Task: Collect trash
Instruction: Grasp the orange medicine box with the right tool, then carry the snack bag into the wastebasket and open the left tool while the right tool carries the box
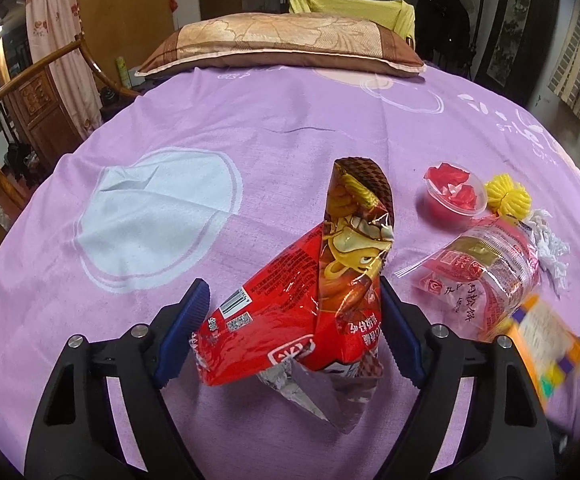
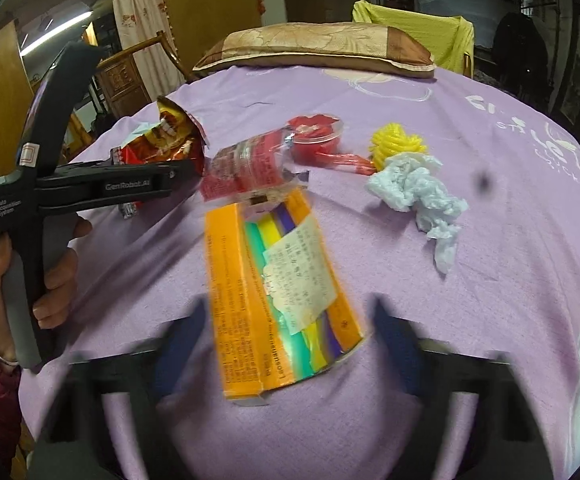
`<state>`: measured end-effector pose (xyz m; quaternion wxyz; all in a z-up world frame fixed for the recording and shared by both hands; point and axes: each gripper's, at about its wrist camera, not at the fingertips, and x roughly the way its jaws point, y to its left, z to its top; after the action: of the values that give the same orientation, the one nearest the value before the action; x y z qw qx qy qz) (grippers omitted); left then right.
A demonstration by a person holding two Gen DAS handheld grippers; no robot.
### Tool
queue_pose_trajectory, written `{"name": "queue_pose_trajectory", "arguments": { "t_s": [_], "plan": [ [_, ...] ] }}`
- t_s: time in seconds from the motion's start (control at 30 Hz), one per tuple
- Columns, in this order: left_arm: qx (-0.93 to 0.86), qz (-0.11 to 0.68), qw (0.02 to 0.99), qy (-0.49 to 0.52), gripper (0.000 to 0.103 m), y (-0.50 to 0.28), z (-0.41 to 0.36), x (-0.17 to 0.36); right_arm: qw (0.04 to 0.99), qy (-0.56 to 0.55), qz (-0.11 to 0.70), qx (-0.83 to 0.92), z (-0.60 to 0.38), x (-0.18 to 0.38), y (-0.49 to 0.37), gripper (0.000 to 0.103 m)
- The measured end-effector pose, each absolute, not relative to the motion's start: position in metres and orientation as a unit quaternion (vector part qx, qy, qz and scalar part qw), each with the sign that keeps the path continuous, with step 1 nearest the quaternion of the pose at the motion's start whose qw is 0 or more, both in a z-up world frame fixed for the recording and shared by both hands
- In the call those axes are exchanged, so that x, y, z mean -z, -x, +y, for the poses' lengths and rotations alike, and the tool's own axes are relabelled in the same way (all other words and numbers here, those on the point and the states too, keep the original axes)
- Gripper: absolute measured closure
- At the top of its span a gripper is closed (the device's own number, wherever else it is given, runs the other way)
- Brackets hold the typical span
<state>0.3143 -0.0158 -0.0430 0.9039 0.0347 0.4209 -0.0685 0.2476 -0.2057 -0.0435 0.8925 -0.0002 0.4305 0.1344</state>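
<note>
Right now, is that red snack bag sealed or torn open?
Torn open: the red snack bag gapes at its near end, showing silver lining, between the left gripper's fingers.

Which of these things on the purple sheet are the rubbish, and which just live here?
Rubbish: red snack bag, clear pastry wrapper, orange carton, crumpled tissue, red cup, yellow foam net.
Just there: pillow, wooden chair, curtain.

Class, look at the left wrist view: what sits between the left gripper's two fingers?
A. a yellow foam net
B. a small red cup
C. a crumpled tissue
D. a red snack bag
D: the red snack bag stands between the blue pads of the left gripper, and the other items lie off to its right.
</note>
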Motion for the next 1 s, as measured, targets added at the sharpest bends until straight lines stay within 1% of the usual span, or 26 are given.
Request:
{"name": "queue_pose_trajectory", "arguments": {
  "t_s": [0.03, 0.1, 0.23, 0.43, 0.8, 1.0],
  "plan": [
    [0.070, 0.418, 0.905, -0.033, 0.029, -0.314, -0.015, 0.042, 0.896, 0.000, 0.425, -0.128, -0.207, 0.041, -0.245, 0.048],
    [0.075, 0.411, 0.908, -0.026, 0.036, -0.312, -0.012, 0.039, 0.905, -0.003, 0.408, -0.118, -0.212, 0.033, -0.239, 0.051],
    [0.075, 0.396, 0.915, -0.013, 0.042, -0.310, -0.007, 0.032, 0.922, -0.051, 0.367, -0.112, -0.234, 0.009, -0.228, 0.051],
    [0.075, 0.382, 0.921, -0.013, 0.043, -0.306, -0.007, 0.027, 0.926, -0.090, 0.351, -0.106, -0.255, -0.001, -0.224, 0.050],
    [0.085, 0.365, 0.927, -0.015, 0.043, -0.287, -0.004, 0.019, 0.922, -0.077, 0.363, -0.115, -0.246, 0.005, -0.227, 0.049],
    [0.079, 0.349, 0.933, -0.021, 0.043, -0.259, 0.011, -0.003, 0.920, -0.079, 0.362, -0.126, -0.245, 0.003, -0.226, 0.049]
  ]
}}
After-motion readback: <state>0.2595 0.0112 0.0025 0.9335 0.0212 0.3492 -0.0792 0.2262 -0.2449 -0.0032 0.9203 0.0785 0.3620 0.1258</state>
